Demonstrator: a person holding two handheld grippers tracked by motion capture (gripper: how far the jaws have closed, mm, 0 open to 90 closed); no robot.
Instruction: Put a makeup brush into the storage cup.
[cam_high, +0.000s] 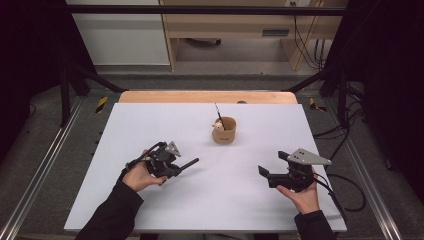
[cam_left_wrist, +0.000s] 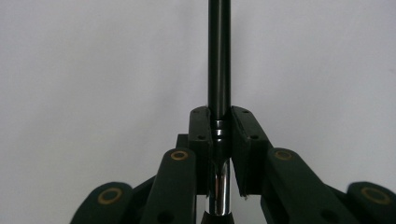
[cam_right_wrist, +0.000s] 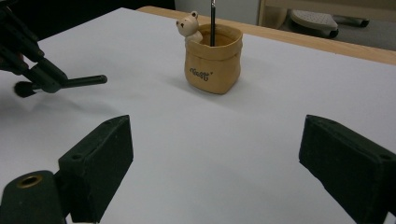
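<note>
The left tongs (cam_high: 176, 167) are clamped on a slim black brush with a chrome ferrule (cam_left_wrist: 218, 70), whose handle sticks out past the jaw tips toward the middle of the white tabletop (cam_high: 150, 125), low over it. The right tongs (cam_high: 272, 165) stand wide apart, holding nothing. Between and beyond them sits a tan pouch-shaped pot with a small bear figure (cam_right_wrist: 213, 63); a thin dark stick, possibly another brush, stands in it.
</note>
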